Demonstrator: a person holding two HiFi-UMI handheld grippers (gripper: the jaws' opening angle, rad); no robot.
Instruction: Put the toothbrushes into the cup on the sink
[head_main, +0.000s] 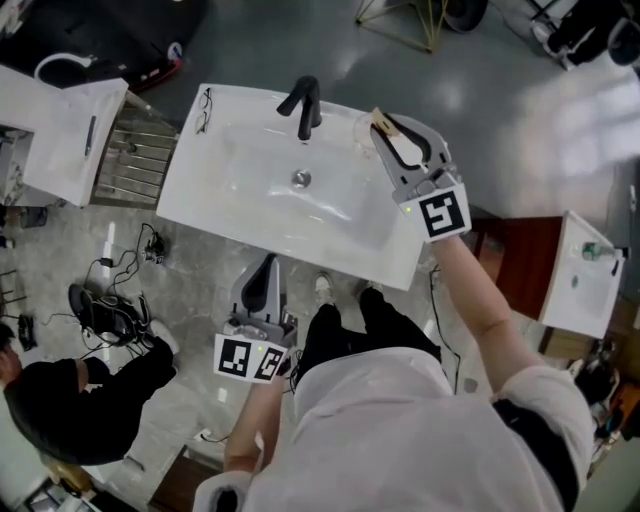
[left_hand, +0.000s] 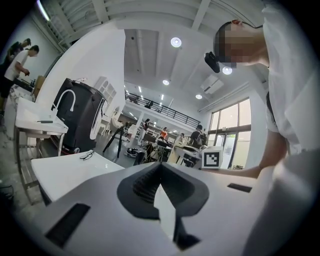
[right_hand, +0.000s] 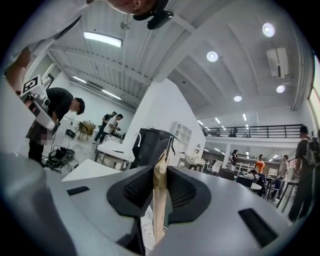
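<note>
A person leans over the white sink (head_main: 240, 195). The right gripper (head_main: 382, 128), at the sink's back right corner, is clamped on a tan toothbrush (right_hand: 159, 202) beside a clear cup (head_main: 360, 130). The left gripper (head_main: 266, 262) hangs below the sink's front edge, jaws closed on nothing. Eyeglasses (head_main: 204, 110) lie at the sink's back left corner.

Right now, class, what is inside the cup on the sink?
The tan toothbrush clamped in the right gripper has its end over the clear cup. The gripper covers part of the cup, so other contents cannot be made out.
</note>
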